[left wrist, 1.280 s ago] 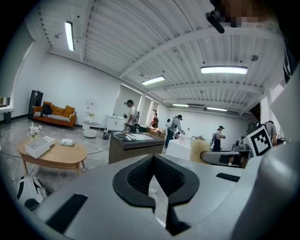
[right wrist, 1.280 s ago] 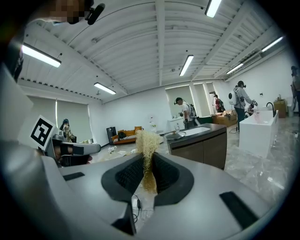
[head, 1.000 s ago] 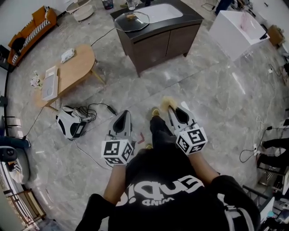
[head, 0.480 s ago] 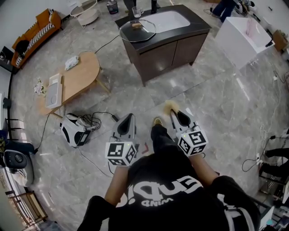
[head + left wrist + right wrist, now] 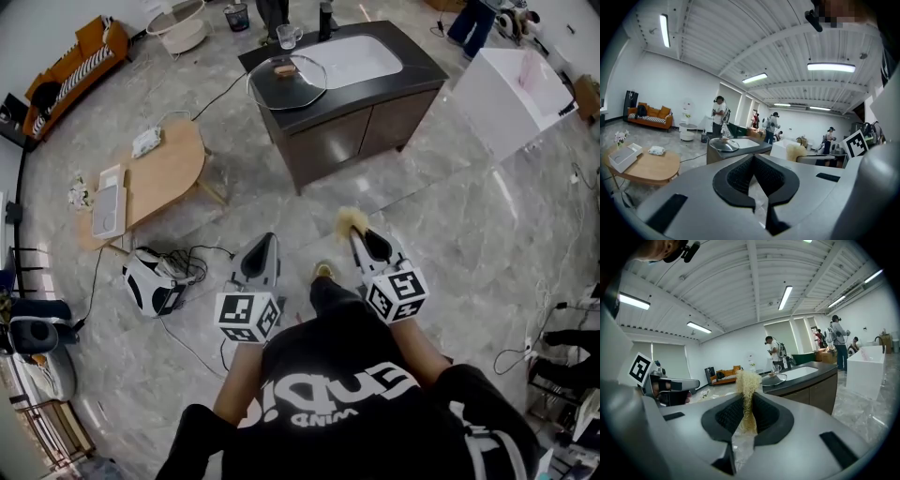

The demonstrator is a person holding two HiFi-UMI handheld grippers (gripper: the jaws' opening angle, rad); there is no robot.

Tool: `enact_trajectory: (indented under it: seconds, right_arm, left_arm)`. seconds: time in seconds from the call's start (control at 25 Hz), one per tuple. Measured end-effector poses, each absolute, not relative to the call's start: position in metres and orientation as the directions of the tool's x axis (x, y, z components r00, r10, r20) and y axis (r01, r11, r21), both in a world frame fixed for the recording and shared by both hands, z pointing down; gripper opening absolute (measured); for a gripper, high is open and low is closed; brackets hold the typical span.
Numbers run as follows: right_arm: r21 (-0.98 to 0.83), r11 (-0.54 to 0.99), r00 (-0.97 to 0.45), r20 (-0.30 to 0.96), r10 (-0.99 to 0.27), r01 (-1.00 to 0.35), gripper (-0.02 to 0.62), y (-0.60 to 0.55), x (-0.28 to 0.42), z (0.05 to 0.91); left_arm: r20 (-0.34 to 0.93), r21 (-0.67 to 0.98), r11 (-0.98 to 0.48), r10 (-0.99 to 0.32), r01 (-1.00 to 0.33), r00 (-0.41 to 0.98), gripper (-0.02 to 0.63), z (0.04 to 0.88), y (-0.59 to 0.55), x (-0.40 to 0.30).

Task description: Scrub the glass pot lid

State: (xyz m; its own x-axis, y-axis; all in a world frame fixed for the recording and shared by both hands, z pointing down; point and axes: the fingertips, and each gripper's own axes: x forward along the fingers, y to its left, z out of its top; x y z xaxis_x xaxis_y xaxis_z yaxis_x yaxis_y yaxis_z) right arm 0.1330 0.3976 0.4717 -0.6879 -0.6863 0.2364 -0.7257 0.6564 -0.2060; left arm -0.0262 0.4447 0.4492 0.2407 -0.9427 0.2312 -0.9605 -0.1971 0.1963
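Big open room, marble floor [image 5: 450, 216], dark counter [image 5: 347, 131] ahead. The lid [image 5: 286, 80] lies flat on the counter's left end, just beside the sink [image 5: 356, 58], knob up, with nothing touching it. It also shows far off in the left gripper view [image 5: 723, 145].

Jaws of the left gripper [image 5: 263, 244] are fully together and empty; its own view shows only floor past the tips. Jaws of the right gripper [image 5: 360, 232] are clamped on a pale fibre scrubber [image 5: 351, 219], and the right gripper view shows strands pinched in the slot with a tuft poking up past the tips. Both are held low in front of the body, well apart from the counter.

Change over the last second: the counter and lid have slid down the head view and look bigger. The grippers keep the same pose and the same grip, so the person looks to be walking up.

This is the approach step. The tool is in hand and scrubbing has not started. Likely next, the left gripper opens to steady the lid and the right gripper brings the scrubber to the glass.
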Motion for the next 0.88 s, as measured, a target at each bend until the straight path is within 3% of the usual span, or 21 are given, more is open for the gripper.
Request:
enact_trajectory:
  seconds: [0.88]
  right_arm:
    - [-0.221,0.724,-0.756,0.238,-0.61,-0.654,0.044,0.25,0.105,0.472]
  left_arm:
    - [0.238,0.193,-0.115,-0.958,-0.974,0.16,0.014,0.448,0.311,-0.047]
